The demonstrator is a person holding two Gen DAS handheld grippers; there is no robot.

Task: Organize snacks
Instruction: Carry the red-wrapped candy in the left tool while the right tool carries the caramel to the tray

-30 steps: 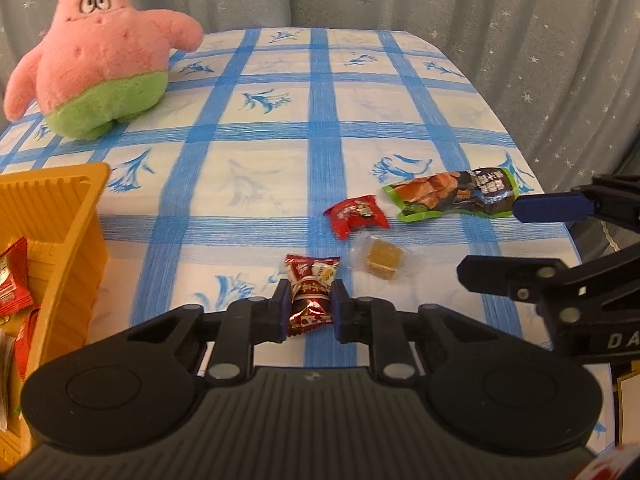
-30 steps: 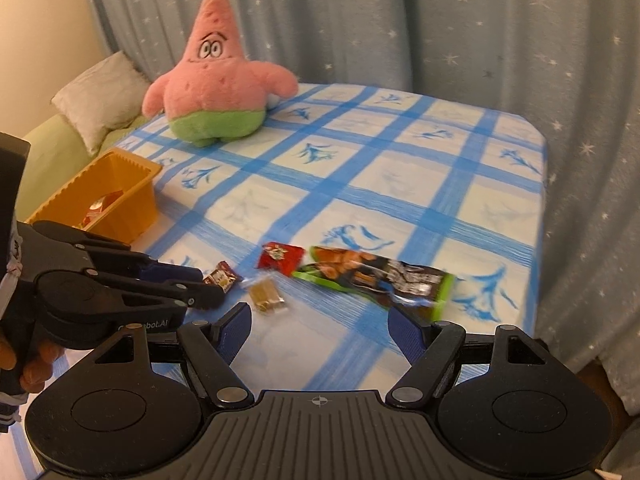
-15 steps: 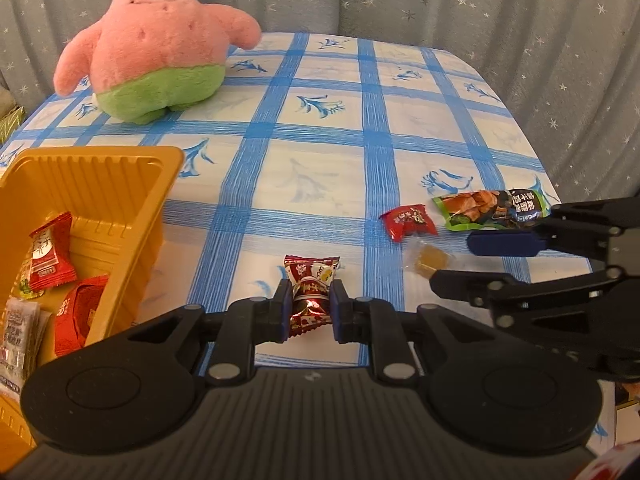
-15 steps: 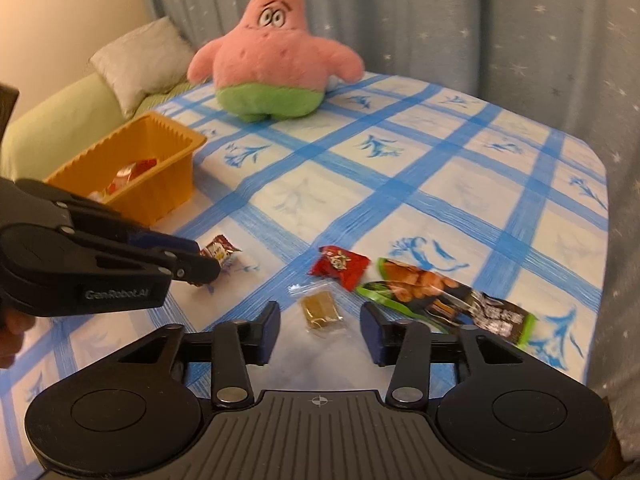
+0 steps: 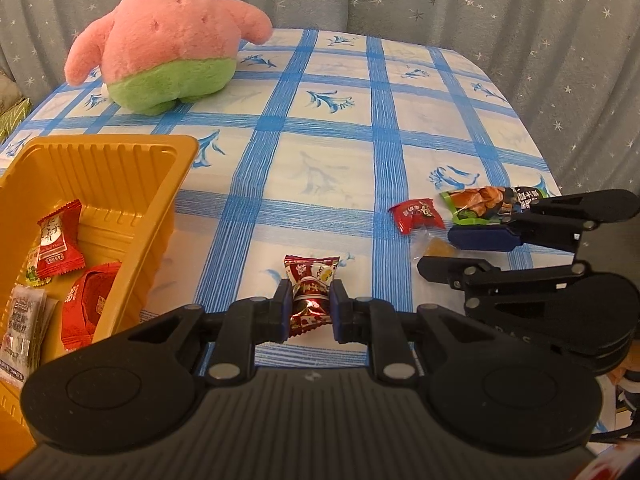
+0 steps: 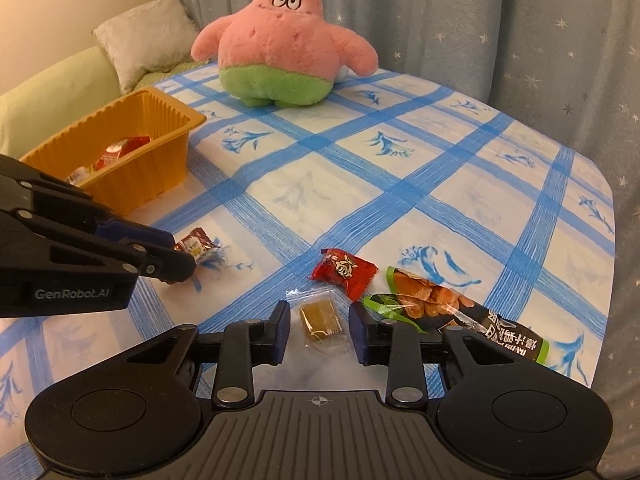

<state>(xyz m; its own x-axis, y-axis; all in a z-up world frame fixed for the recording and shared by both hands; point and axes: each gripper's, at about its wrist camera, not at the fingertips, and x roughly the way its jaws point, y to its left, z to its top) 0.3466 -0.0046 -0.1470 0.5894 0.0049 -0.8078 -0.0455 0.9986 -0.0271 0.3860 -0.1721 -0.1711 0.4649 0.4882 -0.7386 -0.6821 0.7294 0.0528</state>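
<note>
Left gripper [image 5: 310, 311] clamped on red-brown candy [image 5: 311, 295], right of yellow tray [image 5: 120, 148], ready for drop-in. Right gripper [image 6: 319, 326] just closing, not yet pinching clear-wrapped amber sweet [image 6: 320, 315], farther right of tray.

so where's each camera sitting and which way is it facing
Left wrist: on the left gripper, looking down along its fingers over the blue-checked tablecloth; they pinch a dark red wrapped candy; orange plastic tray left, right gripper right.
Right wrist: on the right gripper, whose jaws have just been closing around a clear-wrapped tan square, pads not yet touching; left gripper at left.
Shared: tray, pink star plush, red packet, green-and-black snack pack.
</note>
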